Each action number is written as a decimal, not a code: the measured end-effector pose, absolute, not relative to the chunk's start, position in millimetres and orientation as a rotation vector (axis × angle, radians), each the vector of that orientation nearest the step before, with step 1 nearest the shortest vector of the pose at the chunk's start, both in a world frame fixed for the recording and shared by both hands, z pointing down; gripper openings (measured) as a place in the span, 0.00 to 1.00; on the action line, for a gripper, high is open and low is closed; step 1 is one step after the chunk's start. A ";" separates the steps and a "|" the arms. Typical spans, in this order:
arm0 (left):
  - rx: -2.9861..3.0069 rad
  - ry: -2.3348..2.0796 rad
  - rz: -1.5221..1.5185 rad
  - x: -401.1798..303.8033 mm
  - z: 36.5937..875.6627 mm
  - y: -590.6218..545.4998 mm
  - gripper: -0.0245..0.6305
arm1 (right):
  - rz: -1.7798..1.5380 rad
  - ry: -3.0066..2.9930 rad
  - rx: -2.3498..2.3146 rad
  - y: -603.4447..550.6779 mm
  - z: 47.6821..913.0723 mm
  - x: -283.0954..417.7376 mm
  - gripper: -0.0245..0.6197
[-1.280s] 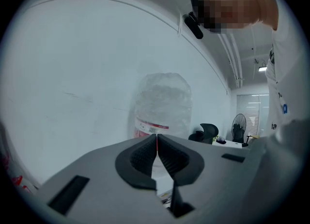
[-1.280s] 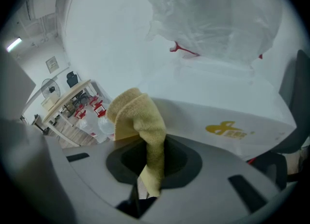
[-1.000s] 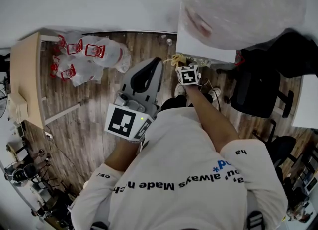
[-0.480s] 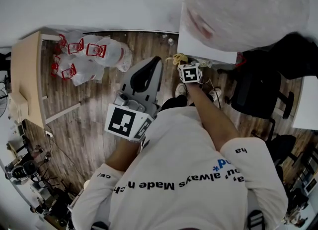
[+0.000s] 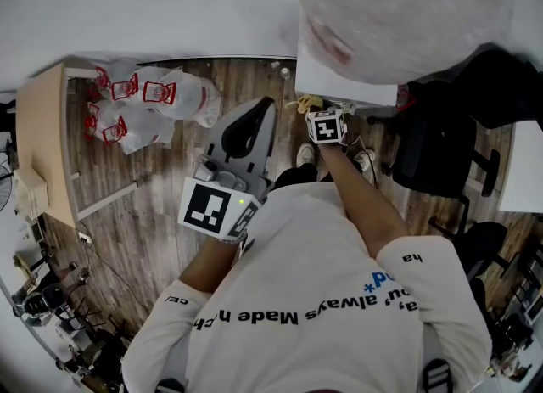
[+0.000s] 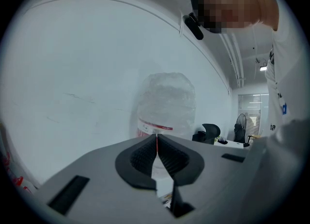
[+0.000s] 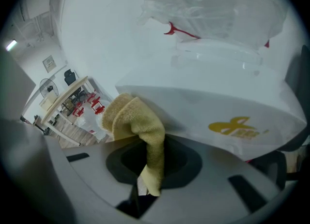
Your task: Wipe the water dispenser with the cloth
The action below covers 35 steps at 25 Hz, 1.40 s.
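The white water dispenser (image 5: 339, 86) stands at the upper right of the head view, its bottle (image 5: 399, 9) wrapped in clear plastic. My right gripper (image 5: 316, 115) is shut on a yellow cloth (image 5: 304, 103) at the dispenser's lower left corner. In the right gripper view the cloth (image 7: 138, 126) bunches between the jaws of the right gripper (image 7: 152, 157) and presses against the dispenser's white top (image 7: 218, 107) below the bottle (image 7: 213, 10). My left gripper (image 5: 259, 111) hangs apart to the left, shut on nothing. The left gripper (image 6: 156, 148) points at the bottle (image 6: 167, 104) and the white wall.
White plastic bags with red print (image 5: 148, 98) lie on the wooden floor by the wall. A light wooden desk (image 5: 42, 137) stands at the left. A black office chair (image 5: 433, 154) sits right of the dispenser. Cluttered gear fills the lower left corner.
My right gripper with the cloth has shifted slightly to the right along the dispenser's edge. The left gripper has stayed put.
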State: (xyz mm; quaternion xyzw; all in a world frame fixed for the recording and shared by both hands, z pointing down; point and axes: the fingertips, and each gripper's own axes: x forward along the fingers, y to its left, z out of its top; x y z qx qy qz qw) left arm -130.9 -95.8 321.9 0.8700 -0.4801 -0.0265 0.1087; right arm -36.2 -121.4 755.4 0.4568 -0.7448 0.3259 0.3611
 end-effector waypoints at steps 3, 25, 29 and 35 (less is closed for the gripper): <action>2.568 -1.397 -0.081 -127.4 321.0 -95.7 0.08 | 0.840 -1.920 1.182 -120.2 755.2 -32.1 0.13; 2.618 -1.309 -0.096 -94.1 314.2 -101.1 0.08 | 0.872 -1.861 1.260 -117.7 746.8 19.7 0.13; 2.623 -1.299 -0.098 -88.4 313.5 -101.7 0.08 | 0.871 -1.863 1.264 -117.1 748.3 26.2 0.13; 2.635 -1.274 -0.103 -74.8 312.4 -101.7 0.08 | 0.868 -1.848 1.286 -115.6 745.6 43.1 0.13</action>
